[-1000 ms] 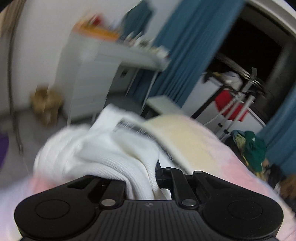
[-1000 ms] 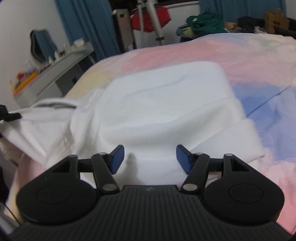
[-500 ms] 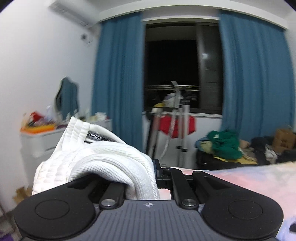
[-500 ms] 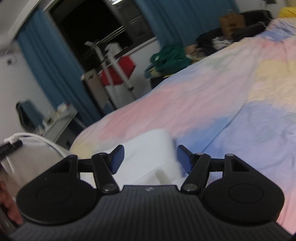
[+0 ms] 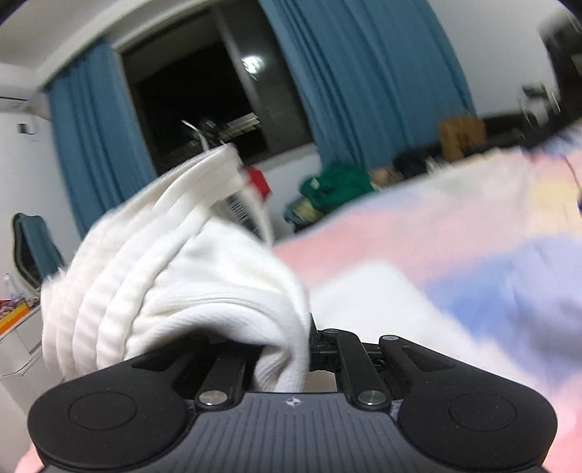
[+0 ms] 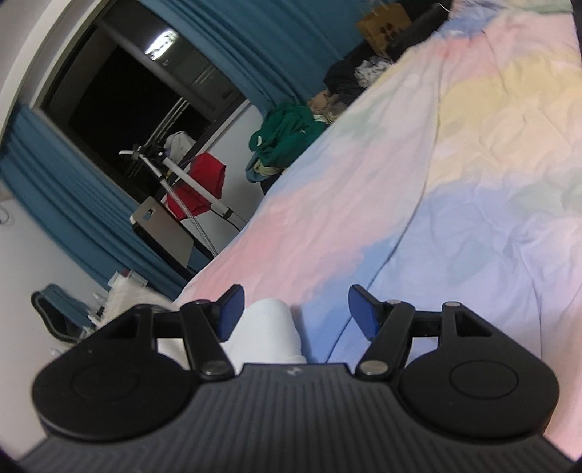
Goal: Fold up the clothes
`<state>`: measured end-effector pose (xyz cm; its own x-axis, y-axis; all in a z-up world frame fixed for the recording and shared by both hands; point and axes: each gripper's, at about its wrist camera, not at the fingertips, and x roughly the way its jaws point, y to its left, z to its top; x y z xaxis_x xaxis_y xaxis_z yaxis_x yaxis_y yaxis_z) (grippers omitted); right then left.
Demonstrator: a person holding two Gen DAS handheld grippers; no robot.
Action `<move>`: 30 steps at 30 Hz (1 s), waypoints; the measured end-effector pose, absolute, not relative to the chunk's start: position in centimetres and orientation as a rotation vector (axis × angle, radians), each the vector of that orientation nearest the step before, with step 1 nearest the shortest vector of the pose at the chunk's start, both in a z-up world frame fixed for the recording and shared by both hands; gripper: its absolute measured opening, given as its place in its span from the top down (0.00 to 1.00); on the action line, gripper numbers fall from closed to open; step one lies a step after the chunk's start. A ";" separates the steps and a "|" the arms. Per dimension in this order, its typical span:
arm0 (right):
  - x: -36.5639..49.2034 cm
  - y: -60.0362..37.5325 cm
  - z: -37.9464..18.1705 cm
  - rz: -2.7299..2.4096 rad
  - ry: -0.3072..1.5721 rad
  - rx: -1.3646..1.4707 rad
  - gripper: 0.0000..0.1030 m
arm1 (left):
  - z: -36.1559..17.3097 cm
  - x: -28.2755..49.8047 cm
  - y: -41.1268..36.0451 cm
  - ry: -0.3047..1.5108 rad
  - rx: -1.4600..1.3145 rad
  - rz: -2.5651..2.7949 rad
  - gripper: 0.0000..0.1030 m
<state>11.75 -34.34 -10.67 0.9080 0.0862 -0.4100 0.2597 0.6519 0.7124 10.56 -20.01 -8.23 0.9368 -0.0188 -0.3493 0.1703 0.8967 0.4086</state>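
Left gripper (image 5: 287,349): black two-finger tool, clamped on a bunched fold of the white ribbed-knit garment (image 5: 174,276). The cloth spills up and to the left over the left finger linkage, hiding the fingertips; several stacked ribbed edges rise to a peak in front of the window. The left wrist view is motion-blurred.

White ribbed-knit garment, remainder: a flatter white portion lies on the bed just to the right of the held bunch. In the right wrist view a rounded white fold (image 6: 267,327) shows low in the frame, lying on the bed.

Right gripper (image 6: 294,313): black tool with blue-padded fingertips (image 6: 230,309), spread wide and gripping nothing. The white fold sits beside the left pad; whether pad and cloth touch cannot be told.

Pastel bedsheet in pink, blue and yellow patches (image 6: 454,174): wrinkled, covering the bed under both tools.

Teal-blue curtains (image 5: 363,80): hanging either side of a dark window (image 5: 196,91).

Red cloth on a white metal stand (image 6: 198,189): near the window, past the bed edge.

Green clothing pile (image 6: 287,134): on the floor beside the bed, under the curtain.

Brown cardboard box (image 6: 382,22): far end of the room.
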 end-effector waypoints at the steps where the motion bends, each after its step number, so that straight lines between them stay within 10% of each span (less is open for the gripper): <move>1: 11.9 -34.4 -10.9 -0.097 0.438 0.873 0.35 | -8.8 10.7 -20.3 0.361 0.462 -0.108 0.89; 7: 12.5 -34.1 -11.4 -0.059 0.449 0.887 0.35 | -9.9 12.8 -20.3 0.395 0.497 -0.161 0.78; 17: 13.0 -32.8 -11.7 0.019 0.436 0.913 0.35 | -8.6 11.5 -17.9 0.442 0.565 -0.254 0.25; 30: 15.1 -30.6 -14.2 0.020 0.555 1.015 0.34 | -6.5 5.6 -2.9 0.479 0.481 -0.100 0.24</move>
<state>15.11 -30.57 -14.20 0.8623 0.2676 -0.4300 0.2355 0.5398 0.8082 5.58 -2.91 -6.53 0.8848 0.0187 -0.4655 0.2030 0.8839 0.4213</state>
